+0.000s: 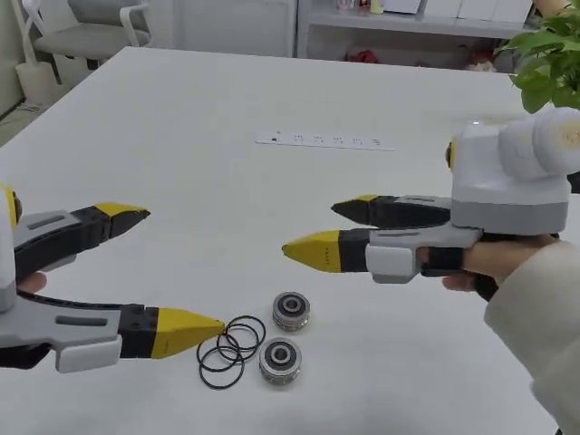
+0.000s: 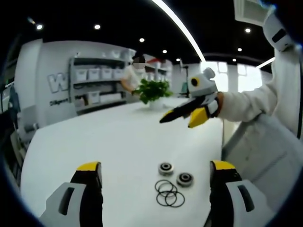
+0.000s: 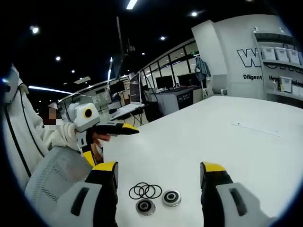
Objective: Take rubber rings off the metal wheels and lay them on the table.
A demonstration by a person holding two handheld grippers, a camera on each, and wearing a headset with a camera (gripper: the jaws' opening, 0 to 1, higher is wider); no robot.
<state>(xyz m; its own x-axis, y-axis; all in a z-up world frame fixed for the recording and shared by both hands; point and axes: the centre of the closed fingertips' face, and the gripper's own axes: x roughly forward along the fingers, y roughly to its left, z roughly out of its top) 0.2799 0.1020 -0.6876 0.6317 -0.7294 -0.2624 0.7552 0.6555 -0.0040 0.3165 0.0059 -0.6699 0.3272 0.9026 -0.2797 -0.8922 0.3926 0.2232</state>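
Note:
Two metal wheels [image 1: 290,309] [image 1: 279,359] rest on the white table near its front edge. Beside them, to the left, lie several thin black rubber rings [image 1: 230,349] overlapping in a small heap. In the left gripper view the wheels [image 2: 166,167] [image 2: 184,178] and rings [image 2: 168,192] sit between the jaws, farther ahead. The right gripper view has the rings [image 3: 145,190] and wheels [image 3: 171,197] [image 3: 145,206] low between its jaws. My left gripper [image 1: 177,272] hangs open at the left, its lower tip just above the rings. My right gripper [image 1: 317,228] hovers open above the wheels, holding nothing.
A white power strip [image 1: 324,140] lies flat farther back on the table [image 1: 227,118]. A green plant [image 1: 548,54] stands at the far right corner. A chair [image 1: 86,27] and shelves stand beyond the table's far edge.

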